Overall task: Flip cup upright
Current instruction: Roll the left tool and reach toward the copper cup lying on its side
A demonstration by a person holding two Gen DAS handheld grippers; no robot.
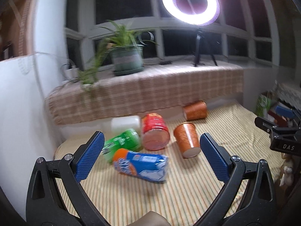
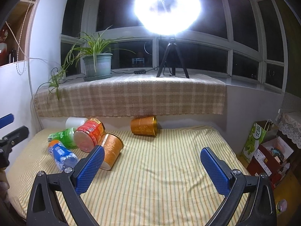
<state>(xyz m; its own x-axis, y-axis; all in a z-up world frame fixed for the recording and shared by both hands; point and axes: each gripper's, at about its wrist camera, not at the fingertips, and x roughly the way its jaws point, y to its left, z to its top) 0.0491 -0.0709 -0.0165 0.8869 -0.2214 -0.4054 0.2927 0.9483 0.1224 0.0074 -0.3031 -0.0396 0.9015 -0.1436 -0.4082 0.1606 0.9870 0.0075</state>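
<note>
Several cups lie on their sides on the striped mat [image 1: 141, 197]. In the left wrist view a blue-and-orange cup [image 1: 140, 164] lies nearest, between my left gripper's [image 1: 151, 156] open blue fingers, with a green cup [image 1: 122, 143], a red cup [image 1: 155, 131] and a white cup [image 1: 126, 123] behind it. An orange cup [image 1: 188, 140] lies to the right, another orange cup [image 1: 195, 110] by the back wall. My right gripper [image 2: 152, 166] is open and empty over the mat; the nearer orange cup [image 2: 112, 150] lies by its left finger [image 2: 90, 171]. The far orange cup [image 2: 144, 126] lies at the back.
A checked cloth covers the windowsill [image 2: 131, 98], which bears a potted plant [image 2: 97, 64] and a ring light on a tripod [image 2: 169, 60]. Boxes and a green bag [image 2: 255, 141] stand off the mat's right edge. A white wall [image 2: 15, 94] is at the left.
</note>
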